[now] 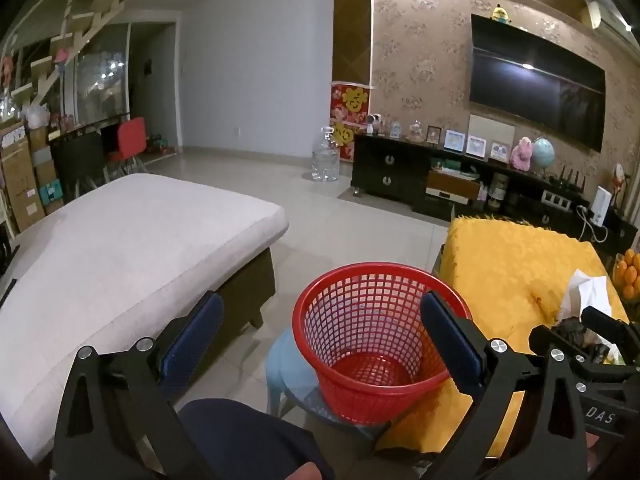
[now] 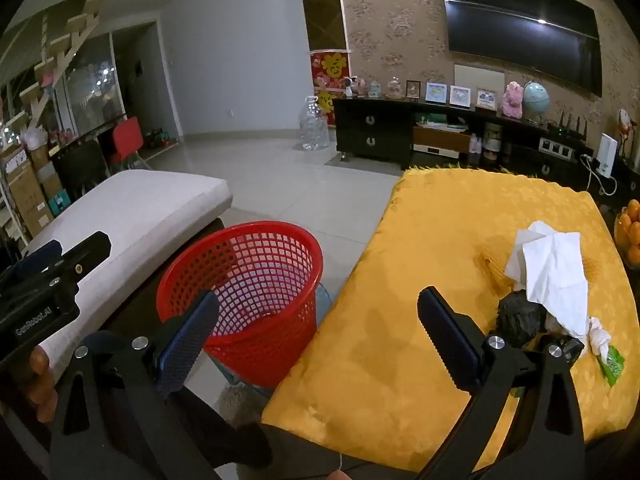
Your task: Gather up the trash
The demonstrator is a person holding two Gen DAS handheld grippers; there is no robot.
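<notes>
A red mesh basket [image 1: 372, 344] stands on a light blue stool [image 1: 288, 376] beside a table with a yellow cloth [image 1: 512, 268]; it looks empty. It also shows in the right wrist view [image 2: 256, 300]. On the yellow cloth [image 2: 440, 264] lie white crumpled tissues [image 2: 552, 272], a black crumpled lump [image 2: 520, 316], a small knotted white scrap [image 2: 600, 336] and a green wrapper [image 2: 612, 364]. My left gripper [image 1: 324, 332] is open and empty above the basket. My right gripper [image 2: 320, 328] is open and empty, over the table's near left edge, left of the trash.
A grey-cushioned ottoman [image 1: 132, 256] stands left of the basket. A bowl of oranges [image 2: 632, 236] sits at the table's right edge. A black TV cabinet [image 1: 460, 184] and a large water bottle [image 1: 326, 160] stand across the tiled floor [image 1: 352, 220].
</notes>
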